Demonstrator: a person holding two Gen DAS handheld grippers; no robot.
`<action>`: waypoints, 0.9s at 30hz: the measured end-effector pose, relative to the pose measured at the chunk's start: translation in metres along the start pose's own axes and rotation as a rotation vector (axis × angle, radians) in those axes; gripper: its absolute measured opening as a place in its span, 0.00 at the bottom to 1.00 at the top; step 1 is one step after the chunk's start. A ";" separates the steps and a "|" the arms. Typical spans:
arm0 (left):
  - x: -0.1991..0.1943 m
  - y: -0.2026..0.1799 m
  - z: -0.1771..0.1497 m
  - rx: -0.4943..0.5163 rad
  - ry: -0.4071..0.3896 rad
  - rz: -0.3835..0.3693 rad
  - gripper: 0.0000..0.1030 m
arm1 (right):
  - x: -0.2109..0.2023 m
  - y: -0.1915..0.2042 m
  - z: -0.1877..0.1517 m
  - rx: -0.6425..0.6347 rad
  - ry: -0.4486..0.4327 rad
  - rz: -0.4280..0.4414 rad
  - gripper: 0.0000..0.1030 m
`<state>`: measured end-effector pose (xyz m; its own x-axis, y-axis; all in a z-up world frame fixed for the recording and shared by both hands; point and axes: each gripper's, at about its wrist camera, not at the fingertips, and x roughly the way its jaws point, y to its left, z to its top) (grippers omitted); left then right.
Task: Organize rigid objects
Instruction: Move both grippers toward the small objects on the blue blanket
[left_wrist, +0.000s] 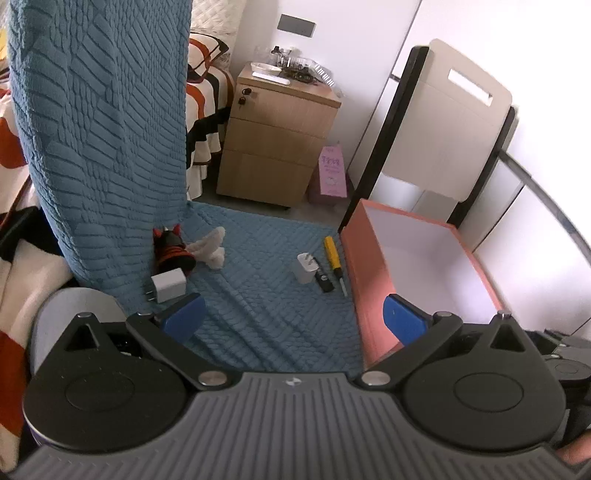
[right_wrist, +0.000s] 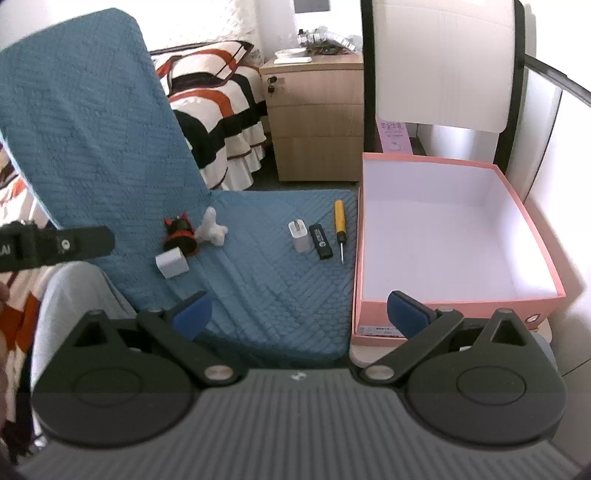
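Observation:
On the blue quilted seat (right_wrist: 266, 288) lie a yellow-handled screwdriver (right_wrist: 340, 228), a black USB stick (right_wrist: 320, 242), a white charger plug (right_wrist: 300, 236) and a second white charger (right_wrist: 172, 262). A black-and-red plush toy (right_wrist: 180, 236) and a white plush (right_wrist: 212, 231) lie beside it. The same items show in the left wrist view: screwdriver (left_wrist: 334, 263), stick (left_wrist: 322, 277), plug (left_wrist: 306, 268), second charger (left_wrist: 168, 285). An open pink box (right_wrist: 454, 301) stands right of the seat, empty inside. My left gripper (left_wrist: 293, 317) and right gripper (right_wrist: 299, 314) are open, empty, held back from the objects.
A wooden drawer cabinet (right_wrist: 317, 122) with clutter on top stands behind the seat, next to a bed with a striped cover (right_wrist: 218, 114). A white folded panel in a black frame (right_wrist: 443, 62) stands behind the box. The blue chair back (left_wrist: 99, 129) rises at left.

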<state>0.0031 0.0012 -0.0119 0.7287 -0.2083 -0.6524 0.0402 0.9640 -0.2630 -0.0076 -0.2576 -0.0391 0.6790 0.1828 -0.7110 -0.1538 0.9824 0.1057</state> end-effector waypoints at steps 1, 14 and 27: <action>0.001 0.002 -0.001 -0.004 0.003 0.003 1.00 | 0.002 0.000 -0.001 -0.004 0.006 -0.006 1.00; 0.004 0.018 -0.015 -0.009 0.004 -0.024 1.00 | 0.002 0.004 -0.020 0.028 0.061 0.010 1.00; 0.003 0.016 -0.019 -0.011 -0.002 -0.049 1.00 | 0.001 0.007 -0.022 0.034 0.083 -0.017 1.00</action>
<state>-0.0075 0.0130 -0.0315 0.7277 -0.2552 -0.6367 0.0685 0.9506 -0.3027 -0.0238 -0.2514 -0.0543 0.6193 0.1638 -0.7679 -0.1174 0.9863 0.1157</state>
